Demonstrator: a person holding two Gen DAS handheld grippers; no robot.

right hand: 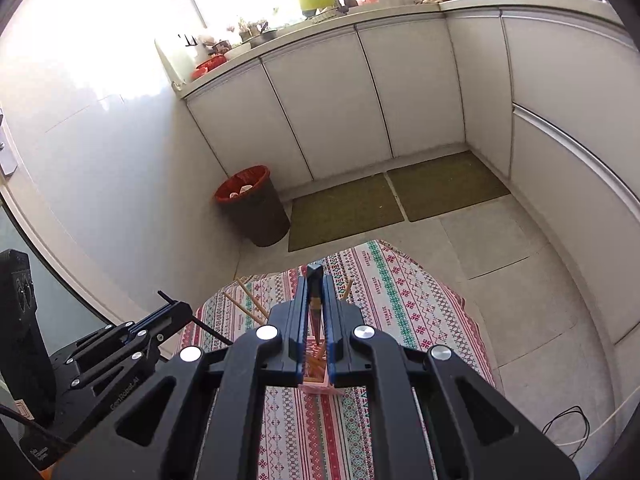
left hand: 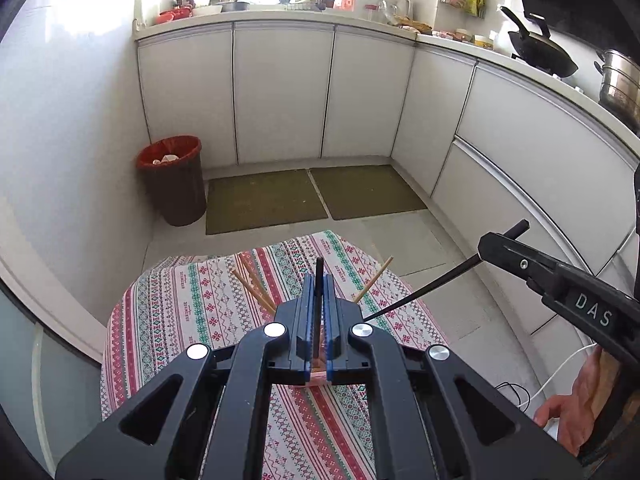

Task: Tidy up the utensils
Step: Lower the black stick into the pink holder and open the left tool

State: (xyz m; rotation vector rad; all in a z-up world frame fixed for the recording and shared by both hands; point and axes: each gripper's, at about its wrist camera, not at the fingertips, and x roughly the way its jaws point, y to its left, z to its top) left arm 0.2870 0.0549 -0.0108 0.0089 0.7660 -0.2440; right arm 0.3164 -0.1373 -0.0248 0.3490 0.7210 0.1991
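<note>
Both grippers are loaded, each with one black chopstick. Left gripper: fingers pressed together on a black chopstick standing up between the pads. Right gripper: also clamped on its own black chopstick, which runs slantwise through the jaws in the left wrist view, tip pointing down toward the holder.

Target is the pinkish utensil holder on the patterned tablecloth, directly under both grippers and mostly hidden by the fingers. Wooden chopsticks already sit in it, fanning out to the left of the holder; one more leans out to its right.

Judgement: step in hand is dropping the black sticks into the holder.
- one arm at a time, the sticks are near enough to cross
- tilt stick near vertical, tip over the holder mouth first
- lower until the tip is inside the rim, then release
- steer clear of the leaning wooden ones; the holder looks light and may tip
</note>
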